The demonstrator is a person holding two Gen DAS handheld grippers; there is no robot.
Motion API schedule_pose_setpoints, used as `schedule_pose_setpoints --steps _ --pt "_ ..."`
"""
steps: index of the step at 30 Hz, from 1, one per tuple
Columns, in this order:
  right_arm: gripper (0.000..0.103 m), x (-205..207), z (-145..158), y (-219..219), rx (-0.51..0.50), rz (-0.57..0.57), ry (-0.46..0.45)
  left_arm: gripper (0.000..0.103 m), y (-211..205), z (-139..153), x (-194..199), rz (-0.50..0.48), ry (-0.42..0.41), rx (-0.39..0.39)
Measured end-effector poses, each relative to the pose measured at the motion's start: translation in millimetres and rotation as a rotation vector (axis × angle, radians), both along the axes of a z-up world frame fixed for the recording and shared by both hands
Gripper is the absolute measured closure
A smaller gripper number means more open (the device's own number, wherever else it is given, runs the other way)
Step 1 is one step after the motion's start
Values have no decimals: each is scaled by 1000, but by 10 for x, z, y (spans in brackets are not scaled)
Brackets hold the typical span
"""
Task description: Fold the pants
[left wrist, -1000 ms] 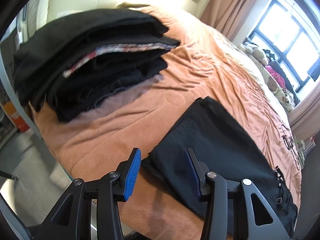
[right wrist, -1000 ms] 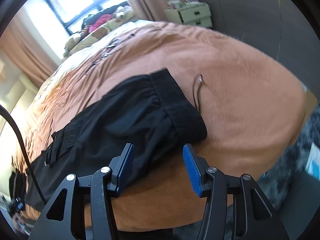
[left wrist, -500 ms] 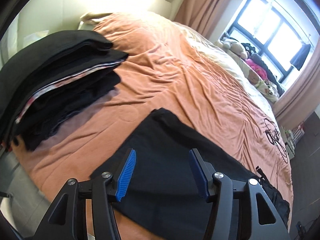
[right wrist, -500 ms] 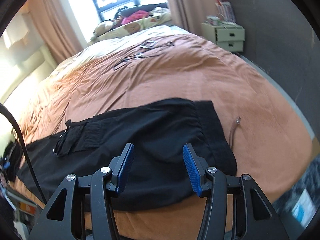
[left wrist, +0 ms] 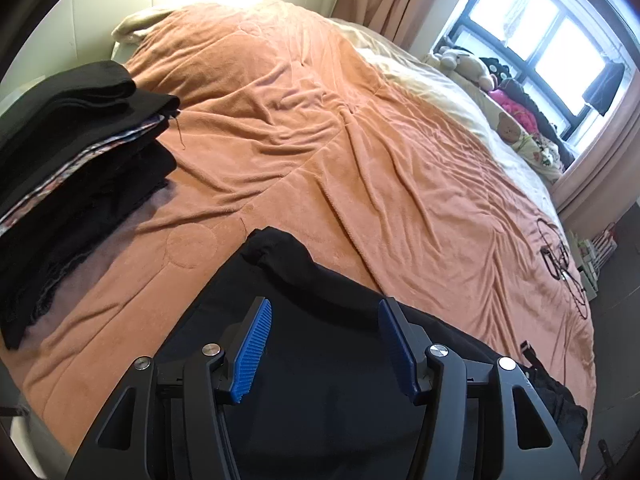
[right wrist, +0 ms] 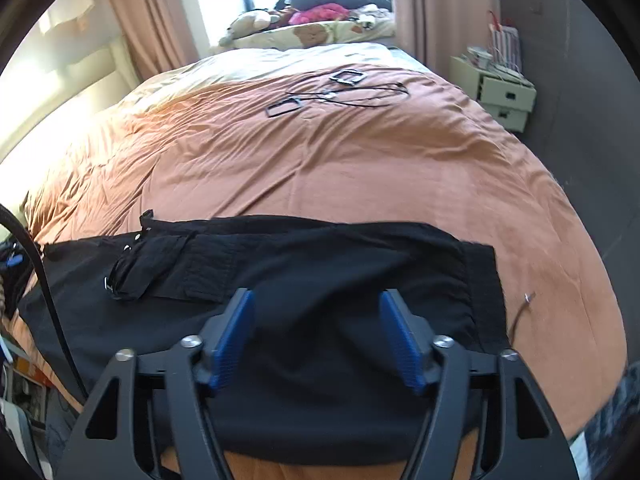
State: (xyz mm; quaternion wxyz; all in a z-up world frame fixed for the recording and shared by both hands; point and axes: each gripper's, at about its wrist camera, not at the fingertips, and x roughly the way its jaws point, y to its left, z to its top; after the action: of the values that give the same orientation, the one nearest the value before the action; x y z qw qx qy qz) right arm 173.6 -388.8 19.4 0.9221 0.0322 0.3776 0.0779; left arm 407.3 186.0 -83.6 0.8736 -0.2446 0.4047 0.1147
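Left wrist view has the left gripper (left wrist: 324,320) hanging over the black pants (left wrist: 312,368), jaws apart with nothing between them, having just been opening. Right gripper (right wrist: 318,312) likewise spread wider and empty above the pants (right wrist: 320,280), which lie flat along the bed's (right wrist: 320,168) near edge. Beyond sits a stack of folded clothes (left wrist: 72,168).

Left gripper (left wrist: 325,316): pitched steeply downward, blue pads facing each other, jaws parted, just been opening, nothing between pads. Right gripper (right wrist: 318,312): same downward pitch, jaws parted wider, just been opening, no pad contact with anything. Black finger frames level across bottom of both views.
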Motion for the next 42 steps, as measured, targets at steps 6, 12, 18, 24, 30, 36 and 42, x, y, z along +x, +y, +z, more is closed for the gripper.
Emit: schedule_pose_setpoints --steps 6,12,18,24,30,36,42 --pt "37 265 -60 291 -91 63 11 45 83 -190 270 13 44 12" --pt "37 626 -158 629 -142 176 47 45 166 -428 517 39 99 3" --pt "46 1076 -286 904 -183 290 86 45 222 -571 736 57 144 16" --pt "48 1512 -473 1134 -213 396 130 45 240 -642 891 71 184 52" --pt "58 1835 -698 1364 -251 507 185 72 276 -677 968 95 224 90" --pt "58 2062 -859 1472 -293 570 262 100 327 -662 966 88 219 84" --pt "91 2006 -827 1641 -387 585 236 100 335 -628 961 102 204 85"
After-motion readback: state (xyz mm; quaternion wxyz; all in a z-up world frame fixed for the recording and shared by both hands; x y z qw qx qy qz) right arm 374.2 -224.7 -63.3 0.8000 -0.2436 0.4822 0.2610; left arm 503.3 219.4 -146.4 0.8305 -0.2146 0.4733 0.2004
